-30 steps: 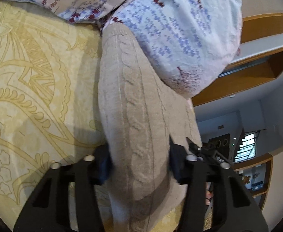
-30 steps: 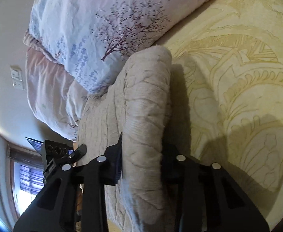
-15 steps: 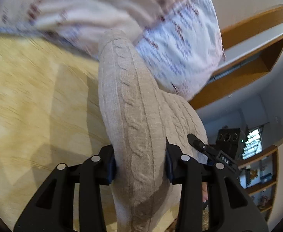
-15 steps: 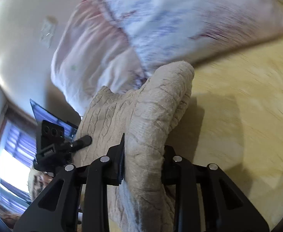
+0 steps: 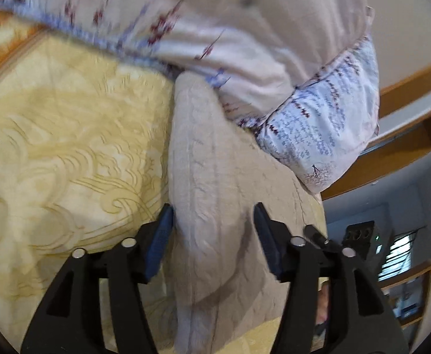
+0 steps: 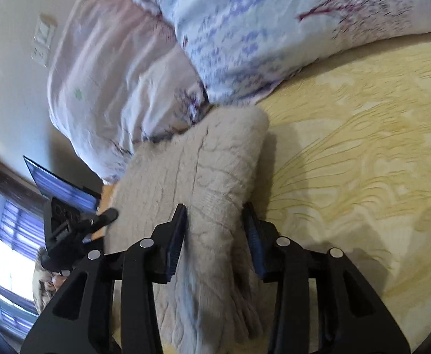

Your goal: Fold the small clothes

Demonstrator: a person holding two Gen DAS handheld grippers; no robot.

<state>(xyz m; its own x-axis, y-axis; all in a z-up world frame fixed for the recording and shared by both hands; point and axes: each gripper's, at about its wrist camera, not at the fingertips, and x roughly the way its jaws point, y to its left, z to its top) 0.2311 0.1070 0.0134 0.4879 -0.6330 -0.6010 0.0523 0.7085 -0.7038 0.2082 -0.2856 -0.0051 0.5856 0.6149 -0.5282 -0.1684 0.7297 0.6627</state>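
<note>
A folded beige cable-knit sweater (image 5: 212, 183) lies on the yellow patterned bedspread (image 5: 62, 147), its far end against the pillows. My left gripper (image 5: 212, 221) straddles one folded edge; its jaws stand apart, the right pad clear of the knit. In the right wrist view the same sweater (image 6: 203, 165) lies between the fingers of my right gripper (image 6: 215, 221), whose jaws are also spread with the fabric loose between them. The other gripper (image 6: 68, 224) shows at the sweater's far side.
Floral pillows (image 5: 318, 124) and a pinkish pillow (image 6: 103, 67) lie stacked right behind the sweater. The bedspread (image 6: 363, 153) stretches to the side. A wooden headboard shelf (image 5: 407, 135) and the room lie beyond.
Both grippers have opened and let go of the sweater's folded edges. The sweater, held up before, now rests on the bedspread against the pillows.
</note>
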